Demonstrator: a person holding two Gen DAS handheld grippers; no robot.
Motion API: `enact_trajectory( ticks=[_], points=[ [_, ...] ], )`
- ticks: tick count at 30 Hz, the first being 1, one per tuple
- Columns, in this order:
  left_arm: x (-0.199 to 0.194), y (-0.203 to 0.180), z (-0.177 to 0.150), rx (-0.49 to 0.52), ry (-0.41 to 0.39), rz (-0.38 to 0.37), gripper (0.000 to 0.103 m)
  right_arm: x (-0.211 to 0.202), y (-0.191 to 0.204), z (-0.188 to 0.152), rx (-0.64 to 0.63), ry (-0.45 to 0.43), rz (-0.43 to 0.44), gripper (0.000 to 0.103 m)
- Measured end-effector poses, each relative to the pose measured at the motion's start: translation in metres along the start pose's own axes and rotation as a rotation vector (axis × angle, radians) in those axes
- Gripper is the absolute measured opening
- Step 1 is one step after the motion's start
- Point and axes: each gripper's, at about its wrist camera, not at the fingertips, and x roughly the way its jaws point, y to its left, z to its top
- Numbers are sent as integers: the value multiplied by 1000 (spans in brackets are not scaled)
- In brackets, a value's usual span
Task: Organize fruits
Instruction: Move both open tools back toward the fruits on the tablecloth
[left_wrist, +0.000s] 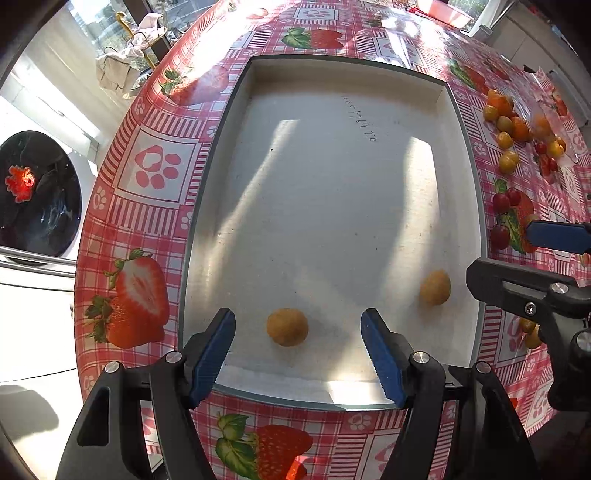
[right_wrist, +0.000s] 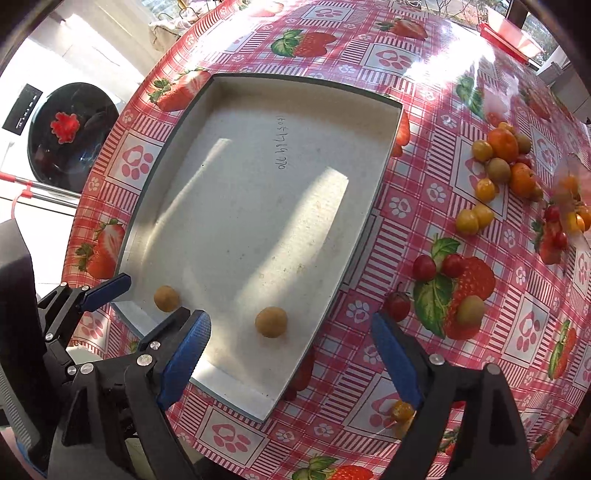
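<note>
Strawberry-print cloth covers the counter (right_wrist: 369, 258). Leftmost, my left gripper (left_wrist: 297, 343) gapes wide around one brown fruit (left_wrist: 287, 327) in the white tray (left_wrist: 236, 110); my right gripper (right_wrist: 291, 354) hangs wide over the second brown fruit (right_wrist: 270, 322); loose fruits (right_wrist: 498, 166) lie right.

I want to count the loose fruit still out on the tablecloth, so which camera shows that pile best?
The right wrist view: the fruit pile lies spread in plain sight right of the tray. The left wrist view squeezes the same pile against its right edge, small and distorted.
</note>
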Motion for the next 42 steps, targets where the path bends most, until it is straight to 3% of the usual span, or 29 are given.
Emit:
enact_trajectory(
  ticks=[21, 27, 34, 36, 42],
  points=[
    [-31, -169, -21, 355, -28, -115, 72, -12, -163, -123, 403, 57, -105, 90],
    [-21, -187, -30, 379, -6, -141, 72, -12, -178, -132, 408, 55, -93, 90],
    [-6, -198, -26, 375, 10, -180, 72, 4, -176, -113, 365, 44, -50, 90],
    [-3, -201, -26, 379, 13, -182, 72, 9, -172, -106, 348, 48, -42, 86],
    [7, -200, -26, 360, 30, -176, 72, 26, -155, -94, 296, 80, -19, 51]
  ],
)
